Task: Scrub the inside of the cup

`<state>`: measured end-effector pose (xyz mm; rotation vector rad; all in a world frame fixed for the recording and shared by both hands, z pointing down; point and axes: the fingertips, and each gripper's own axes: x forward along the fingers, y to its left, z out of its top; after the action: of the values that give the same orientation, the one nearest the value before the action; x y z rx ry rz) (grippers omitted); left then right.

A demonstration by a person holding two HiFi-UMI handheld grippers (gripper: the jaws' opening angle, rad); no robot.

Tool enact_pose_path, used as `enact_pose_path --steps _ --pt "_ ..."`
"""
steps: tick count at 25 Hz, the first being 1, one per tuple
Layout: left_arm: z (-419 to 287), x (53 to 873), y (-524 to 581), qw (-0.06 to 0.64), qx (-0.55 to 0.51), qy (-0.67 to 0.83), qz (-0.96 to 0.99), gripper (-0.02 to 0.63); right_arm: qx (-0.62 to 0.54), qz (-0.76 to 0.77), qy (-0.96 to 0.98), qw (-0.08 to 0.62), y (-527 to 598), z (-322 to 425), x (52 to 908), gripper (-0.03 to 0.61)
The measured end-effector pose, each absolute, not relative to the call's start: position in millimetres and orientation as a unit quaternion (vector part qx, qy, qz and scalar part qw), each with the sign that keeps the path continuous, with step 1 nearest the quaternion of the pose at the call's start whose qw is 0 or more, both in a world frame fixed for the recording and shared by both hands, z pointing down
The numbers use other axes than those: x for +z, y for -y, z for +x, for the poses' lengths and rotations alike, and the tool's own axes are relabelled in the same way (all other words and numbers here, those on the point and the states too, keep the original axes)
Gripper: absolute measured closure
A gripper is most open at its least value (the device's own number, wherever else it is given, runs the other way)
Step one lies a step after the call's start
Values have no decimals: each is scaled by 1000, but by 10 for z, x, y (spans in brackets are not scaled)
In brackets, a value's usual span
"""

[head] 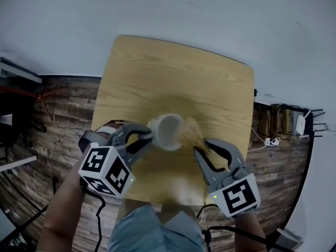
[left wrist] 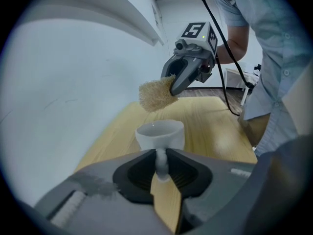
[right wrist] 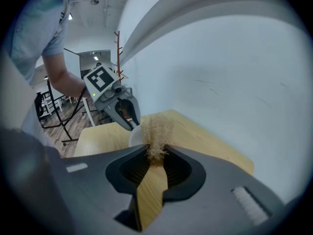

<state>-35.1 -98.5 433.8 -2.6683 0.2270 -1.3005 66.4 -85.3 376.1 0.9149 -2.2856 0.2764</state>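
A white cup (head: 168, 131) is held over the wooden table (head: 157, 77), upright in the left gripper view (left wrist: 160, 133). My left gripper (head: 148, 136) is shut on the cup's handle (left wrist: 160, 161). My right gripper (head: 201, 150) is shut on a tan fibrous scrubber (head: 191, 133), which hangs just right of and above the cup's rim. In the left gripper view the scrubber (left wrist: 154, 94) is above the cup's mouth, outside it. In the right gripper view the scrubber (right wrist: 157, 133) hides most of the cup (right wrist: 134, 137).
The small square table stands against a pale wall (head: 210, 14). Wood plank floor (head: 68, 119) lies on both sides. Cables and a socket strip (head: 273, 139) lie on the floor at right. The person's legs (head: 152, 230) are at the table's near edge.
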Motion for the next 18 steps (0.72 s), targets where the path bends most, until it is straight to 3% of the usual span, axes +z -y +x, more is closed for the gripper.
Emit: enact_pose_path --steps 18 --pt "-188 4261 992 108 -467 -36 -877 518 -118 108 844 512 919 441 4103 503"
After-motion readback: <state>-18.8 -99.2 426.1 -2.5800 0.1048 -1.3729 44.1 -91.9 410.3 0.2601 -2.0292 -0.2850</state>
